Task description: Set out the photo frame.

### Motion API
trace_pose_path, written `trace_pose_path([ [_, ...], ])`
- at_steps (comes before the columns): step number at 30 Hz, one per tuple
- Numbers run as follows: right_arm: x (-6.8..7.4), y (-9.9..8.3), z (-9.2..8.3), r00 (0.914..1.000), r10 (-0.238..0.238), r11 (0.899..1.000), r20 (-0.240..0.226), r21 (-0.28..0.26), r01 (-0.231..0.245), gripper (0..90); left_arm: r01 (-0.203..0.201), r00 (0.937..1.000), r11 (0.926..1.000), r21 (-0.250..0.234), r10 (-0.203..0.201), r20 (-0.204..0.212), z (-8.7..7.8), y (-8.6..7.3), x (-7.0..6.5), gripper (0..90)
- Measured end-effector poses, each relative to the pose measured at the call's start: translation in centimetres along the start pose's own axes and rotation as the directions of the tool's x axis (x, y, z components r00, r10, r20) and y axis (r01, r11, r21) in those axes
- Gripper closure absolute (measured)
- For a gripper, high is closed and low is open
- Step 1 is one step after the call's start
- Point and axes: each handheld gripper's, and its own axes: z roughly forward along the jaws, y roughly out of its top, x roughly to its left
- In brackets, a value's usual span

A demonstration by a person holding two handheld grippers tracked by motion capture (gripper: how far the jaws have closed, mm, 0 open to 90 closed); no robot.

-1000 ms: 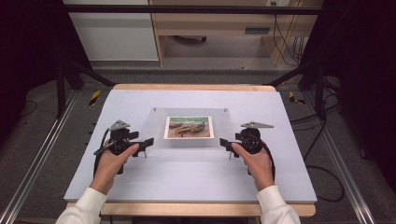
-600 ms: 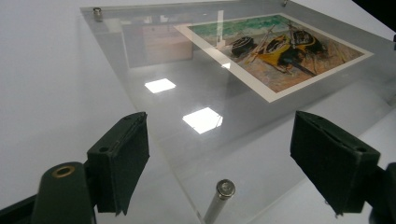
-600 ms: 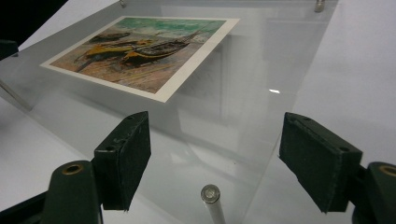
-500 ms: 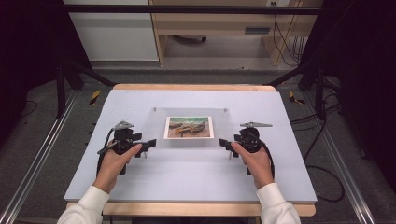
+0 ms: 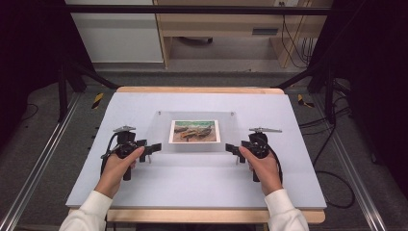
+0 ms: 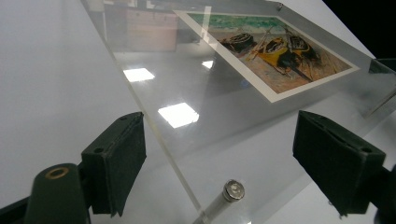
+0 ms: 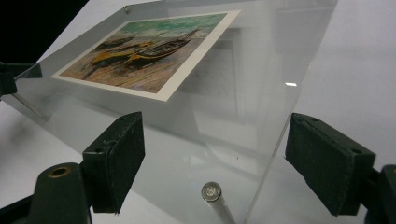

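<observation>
One clear acrylic frame (image 5: 195, 132) lies flat at the middle of the table (image 5: 192, 183), with a single printed picture (image 5: 195, 131) of beached boats sandwiched inside it. Small metal standoff pins mark its corners: two show at the far edge in the high view, and one near-corner pin (image 6: 233, 190) stands just in front of each claw in the gripper views.

Two claws flank the frame. The left claw (image 5: 153, 147), held in the left hand (image 5: 115, 166), sits at the frame's near-left corner with its jaws spread wide, the acrylic edge running between them untouched. The right claw (image 5: 233, 149), in the right hand (image 5: 262, 166), is at the near-right corner, jaws likewise wide apart and holding nothing.
</observation>
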Motion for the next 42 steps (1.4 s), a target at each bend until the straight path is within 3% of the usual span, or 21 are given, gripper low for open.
trace_pose_path([
  [6,-0.2,-0.1,0.3,0.9986,0.034,0.999,-0.041,0.013,-0.033,19.9,0.026,0.9991,0.9996,0.002,-0.026,0.033,0.5,0.0,0.2,16.9],
  [14,-0.3,-0.2,0.4,0.9987,0.035,0.999,-0.036,-0.001,-0.035,21.3,0.047,0.9982,0.9989,-0.007,-0.046,0.037,0.3,-0.1,0.5,23.7],
  [21,-0.1,-0.4,0.2,0.9991,0.029,0.999,-0.031,-0.012,-0.03,22.0,0.04,0.9981,0.999,-0.021,-0.039,0.047,0.0,-0.5,0.5,26.5],
  [27,0.0,-0.9,-0.5,0.9992,-0.014,0.999,-0.038,-0.031,0.013,24.9,0.027,0.9978,0.9979,-0.059,-0.023,0.062,-0.7,-1.1,0.6,32.9],
  [42,1.2,-1.4,-1.5,0.9942,-0.108,0.994,0.002,-0.033,0.108,26.6,-0.041,0.9988,0.9972,-0.064,0.042,0.024,-1.8,-1.7,-0.6,36.5],
])
